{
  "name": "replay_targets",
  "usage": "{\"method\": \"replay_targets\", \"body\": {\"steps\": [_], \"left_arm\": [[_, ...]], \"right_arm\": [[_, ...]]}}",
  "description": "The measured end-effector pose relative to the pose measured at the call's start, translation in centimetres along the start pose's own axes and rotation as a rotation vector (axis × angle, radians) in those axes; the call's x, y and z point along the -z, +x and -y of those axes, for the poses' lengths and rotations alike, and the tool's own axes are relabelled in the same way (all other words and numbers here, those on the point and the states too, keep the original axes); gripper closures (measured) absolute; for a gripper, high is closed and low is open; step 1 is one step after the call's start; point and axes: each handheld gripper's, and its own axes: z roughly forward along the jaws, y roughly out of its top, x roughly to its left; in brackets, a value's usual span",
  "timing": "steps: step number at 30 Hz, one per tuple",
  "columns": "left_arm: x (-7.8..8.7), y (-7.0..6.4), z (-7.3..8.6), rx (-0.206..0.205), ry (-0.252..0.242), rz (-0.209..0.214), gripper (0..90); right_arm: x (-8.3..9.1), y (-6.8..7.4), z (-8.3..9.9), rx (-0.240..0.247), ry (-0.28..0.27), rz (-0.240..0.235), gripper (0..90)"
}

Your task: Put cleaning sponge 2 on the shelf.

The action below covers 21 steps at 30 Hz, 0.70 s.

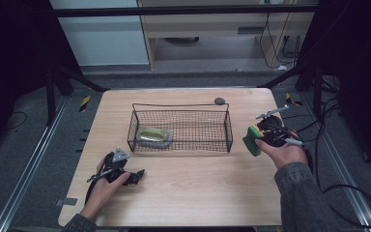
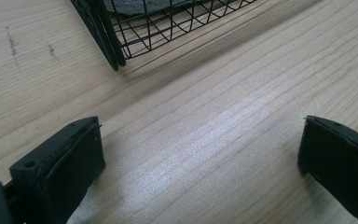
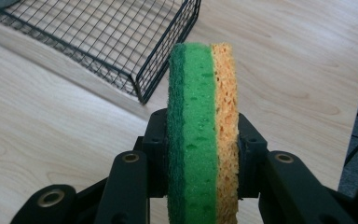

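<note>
Porous sponge (image 3: 200,135), matt wooden table (image 3: 51,135)

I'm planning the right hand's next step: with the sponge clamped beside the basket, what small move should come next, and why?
Probably carry the sponge left, over the wire basket rim. The right tool already grips it on edge just outside the basket's right end; inside, the mesh floor looks bare right of the dish.

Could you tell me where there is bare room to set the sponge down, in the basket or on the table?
The basket is free from its middle to its right end; only the left end is crowded, by a tin. The table is bare in front of the basket, between the left gripper and the right gripper clamping the sponge.
</note>
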Motion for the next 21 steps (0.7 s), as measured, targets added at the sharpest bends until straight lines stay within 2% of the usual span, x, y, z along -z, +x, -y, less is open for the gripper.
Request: {"method": "replay_targets", "body": {"steps": [8, 14, 19, 21], "left_arm": [[0.0, 0.0, 0.0, 0.0, -0.001, -0.003, 0.0], [0.0, -0.1, 0.1, 0.003, -0.001, -0.005, 0.0], [0.0, 0.0, 0.0, 0.002, -0.001, -0.003, 0.0], [0.1, -0.1, 0.1, 0.003, -0.002, -0.004, 0.0]], "right_arm": [[0.3, -0.7, -2.0, -0.011, -0.035, 0.026, 64.5], [0.6, -1.1, -2.9, 0.009, -0.036, 0.059, 64.6], [0.8, -1.3, -3.5, 0.028, -0.046, 0.061, 64.5], [1.3, -1.5, -4.2, 0.038, -0.061, 0.062, 64.6]]}}
